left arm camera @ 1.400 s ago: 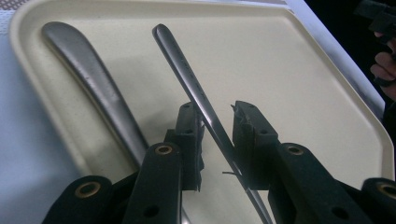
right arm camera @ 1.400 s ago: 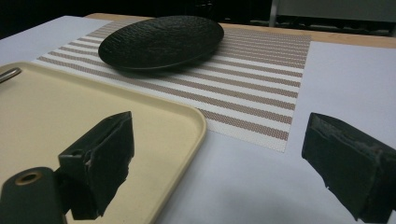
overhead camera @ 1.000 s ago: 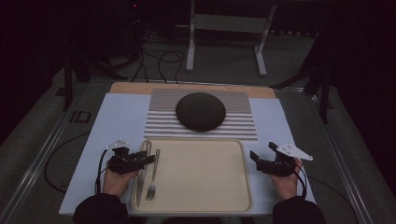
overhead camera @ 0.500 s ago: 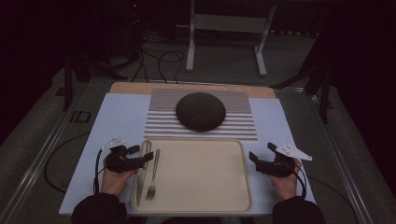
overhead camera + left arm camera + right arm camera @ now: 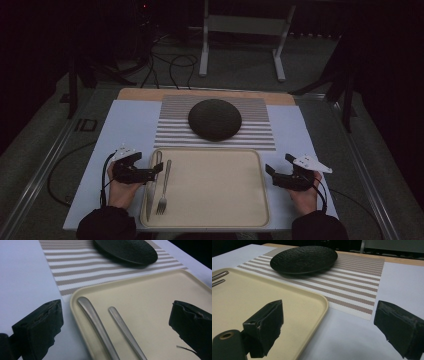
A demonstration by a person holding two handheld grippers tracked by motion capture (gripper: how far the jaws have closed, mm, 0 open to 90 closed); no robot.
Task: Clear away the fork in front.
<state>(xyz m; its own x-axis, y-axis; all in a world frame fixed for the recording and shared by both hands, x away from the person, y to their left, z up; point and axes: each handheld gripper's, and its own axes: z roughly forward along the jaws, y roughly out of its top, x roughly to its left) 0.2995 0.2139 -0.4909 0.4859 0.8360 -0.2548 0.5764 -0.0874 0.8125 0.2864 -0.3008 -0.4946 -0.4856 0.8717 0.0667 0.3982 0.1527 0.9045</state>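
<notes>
Lying lengthwise along the left edge of the cream tray [image 5: 225, 200], the knife [image 5: 152, 185] and the fork [image 5: 163, 187] sit side by side, their long axes running from the near edge of the desk [image 5: 125, 130] towards the far one. The fork's tines point at the person and its handle points away; the knife lies just left of it, close against the tray's raised rim. In the left gripper view their two rounded handle ends [image 5: 86, 303] show as plain brushed grey metal, nearly parallel, a narrow strip of tray between them.

The left gripper [image 5: 155, 169] reaches over the tray's left rim beside the handles; its jaws have just been opening and now stand spread wide, one over the white desk surface and one over the tray, pinching nothing and touching neither piece of cutlery.

The right gripper [image 5: 272, 175] rests off the tray's right side, jaws likewise spread wide and empty.

Beyond the tray a dark round plate [image 5: 215, 119] sits on a striped placemat [image 5: 172, 130]
</notes>
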